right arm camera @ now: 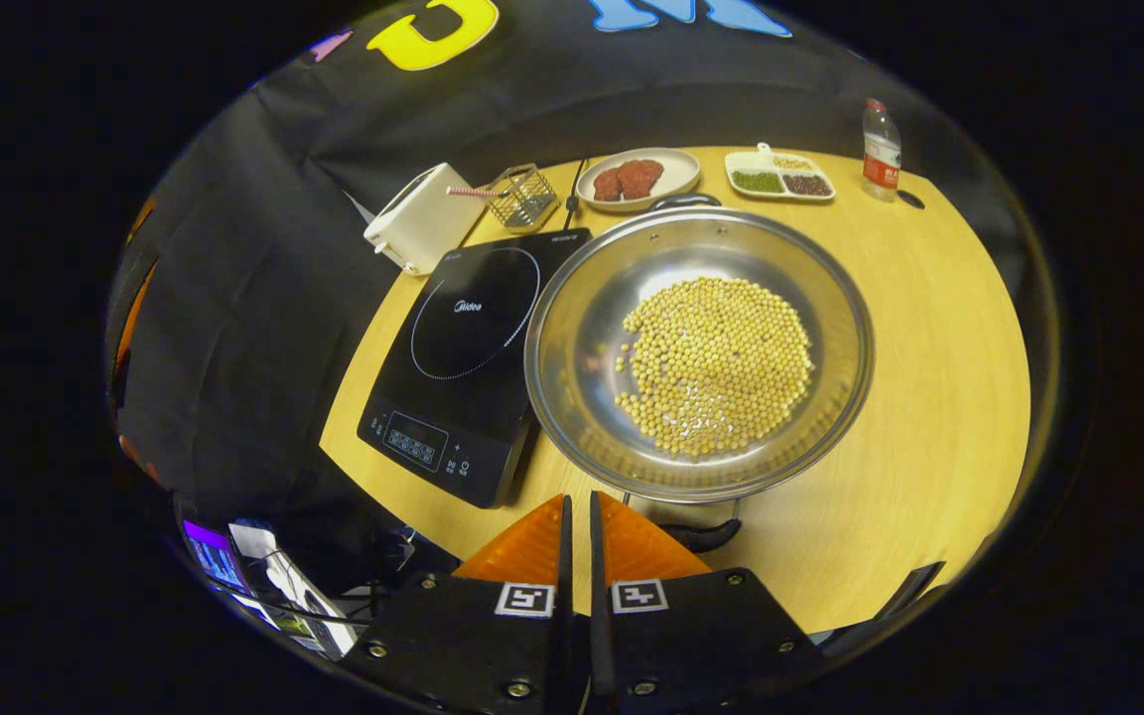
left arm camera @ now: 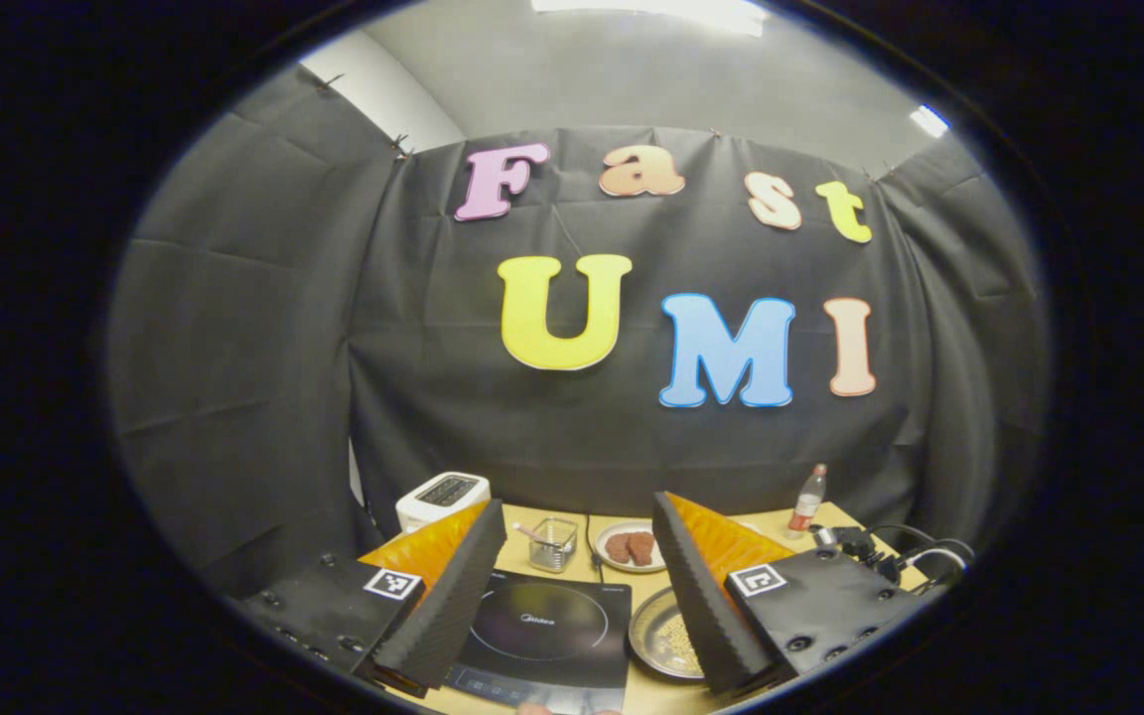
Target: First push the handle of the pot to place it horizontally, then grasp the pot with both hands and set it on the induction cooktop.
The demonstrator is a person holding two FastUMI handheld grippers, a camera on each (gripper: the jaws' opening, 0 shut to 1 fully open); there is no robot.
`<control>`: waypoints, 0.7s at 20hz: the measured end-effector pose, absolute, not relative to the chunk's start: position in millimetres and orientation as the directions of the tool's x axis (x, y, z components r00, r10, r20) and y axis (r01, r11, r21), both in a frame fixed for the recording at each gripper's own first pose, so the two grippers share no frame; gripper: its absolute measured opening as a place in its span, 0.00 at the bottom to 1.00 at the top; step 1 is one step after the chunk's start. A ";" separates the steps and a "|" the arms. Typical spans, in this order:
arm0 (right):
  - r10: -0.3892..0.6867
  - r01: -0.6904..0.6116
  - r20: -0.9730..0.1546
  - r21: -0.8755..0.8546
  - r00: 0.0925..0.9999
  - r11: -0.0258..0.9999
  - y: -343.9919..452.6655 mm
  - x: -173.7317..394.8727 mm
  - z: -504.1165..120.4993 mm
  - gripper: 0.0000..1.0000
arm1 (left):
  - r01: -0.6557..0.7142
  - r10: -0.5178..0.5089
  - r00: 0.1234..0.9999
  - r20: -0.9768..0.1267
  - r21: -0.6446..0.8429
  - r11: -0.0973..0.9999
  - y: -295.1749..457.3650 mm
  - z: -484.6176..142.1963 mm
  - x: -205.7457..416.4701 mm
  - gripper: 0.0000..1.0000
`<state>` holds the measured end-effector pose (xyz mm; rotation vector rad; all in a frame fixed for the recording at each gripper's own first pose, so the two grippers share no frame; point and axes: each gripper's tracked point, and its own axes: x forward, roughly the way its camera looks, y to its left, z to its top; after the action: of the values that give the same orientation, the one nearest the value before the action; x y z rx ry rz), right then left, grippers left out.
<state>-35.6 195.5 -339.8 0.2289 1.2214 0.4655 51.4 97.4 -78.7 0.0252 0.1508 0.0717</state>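
A wide steel pot (right arm camera: pixel 580 318) holding soybeans (right arm camera: pixel 716 362) sits on the wooden table, right beside the black induction cooktop (right arm camera: pixel 468 348). One pot handle (right arm camera: pixel 686 202) shows at its far rim, and a dark handle (right arm camera: pixel 703 536) sticks out below its near rim. My right gripper (right arm camera: pixel 579 506) is shut with nothing in it, its tips just short of the near rim and left of the dark handle. My left gripper (left arm camera: pixel 579 501) hangs open and high, aimed at the wall. Between its fingers lie the cooktop (left arm camera: pixel 542 626) and part of the pot (left arm camera: pixel 661 636).
At the back of the table (right arm camera: pixel 929 397) stand a white toaster (right arm camera: pixel 418 218), a wire basket (right arm camera: pixel 522 196), a plate of meat (right arm camera: pixel 637 177), a divided tray of beans (right arm camera: pixel 781 174) and a bottle (right arm camera: pixel 880 134). Cables (left arm camera: pixel 890 556) lie at the right.
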 end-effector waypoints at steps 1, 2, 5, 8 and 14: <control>0.463 -0.216 -0.851 0.417 0.249 0.883 199.2 -37.2 -347.9 0.07 | -0.078 0.082 0.985 -0.150 0.031 0.996 99.3 -77.9 49.8 0.95; 0.460 -0.217 -0.856 0.414 0.238 0.884 201.3 -35.8 -355.3 0.07 | -0.086 0.090 0.984 -0.151 0.033 0.996 101.8 -78.2 47.6 0.95; 0.456 -0.175 -0.865 0.425 0.212 0.888 205.0 -34.6 -371.0 0.07 | -0.111 0.117 0.980 -0.162 0.043 0.993 108.8 -79.4 43.0 0.95; 0.440 -0.142 -0.873 0.418 0.209 0.897 200.8 -31.7 -383.9 0.07 | -0.131 0.138 0.974 -0.181 0.049 0.990 116.7 -85.6 38.4 0.96; 0.480 -0.057 -0.854 0.479 0.200 0.876 200.4 -30.5 -394.6 0.01 | -0.120 0.127 0.973 -0.192 0.052 0.991 111.3 -86.3 44.4 0.99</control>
<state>-30.5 200.4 -394.6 0.3804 1.3236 0.3878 44.4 111.3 -86.3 0.0399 0.1958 0.1246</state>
